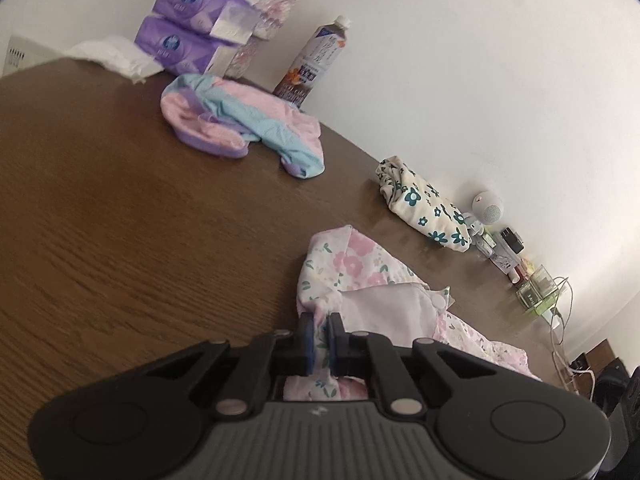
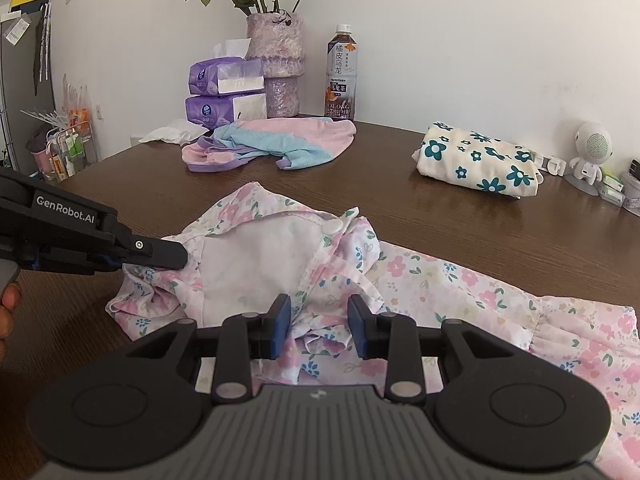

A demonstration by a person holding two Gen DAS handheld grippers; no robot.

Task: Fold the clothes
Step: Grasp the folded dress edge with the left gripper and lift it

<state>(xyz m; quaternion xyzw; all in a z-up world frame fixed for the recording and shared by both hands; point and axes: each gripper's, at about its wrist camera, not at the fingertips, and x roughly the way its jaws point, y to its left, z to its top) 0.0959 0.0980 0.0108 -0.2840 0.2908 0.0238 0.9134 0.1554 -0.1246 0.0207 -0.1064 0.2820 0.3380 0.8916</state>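
A pink floral garment (image 2: pixel 420 276) lies crumpled on the brown table (image 2: pixel 480 216), its white lining facing up near the collar. My left gripper (image 1: pixel 321 334) is shut on a fold of this garment (image 1: pixel 360 264) at its left edge; in the right wrist view it enters from the left (image 2: pixel 176 256). My right gripper (image 2: pixel 319 320) stands open with bunched floral cloth lying between its blue pads. A folded cream garment with teal flowers (image 2: pixel 478 162) rests at the back right. A pink, blue and purple garment (image 2: pixel 272 142) lies unfolded at the back.
Along the wall stand two purple tissue packs (image 2: pixel 226 92), a vase of dried roses (image 2: pixel 276 64), a tea bottle (image 2: pixel 341 76) and a small white speaker figure (image 2: pixel 592 152) with small items beside it. A hand (image 2: pixel 8 308) shows at the left edge.
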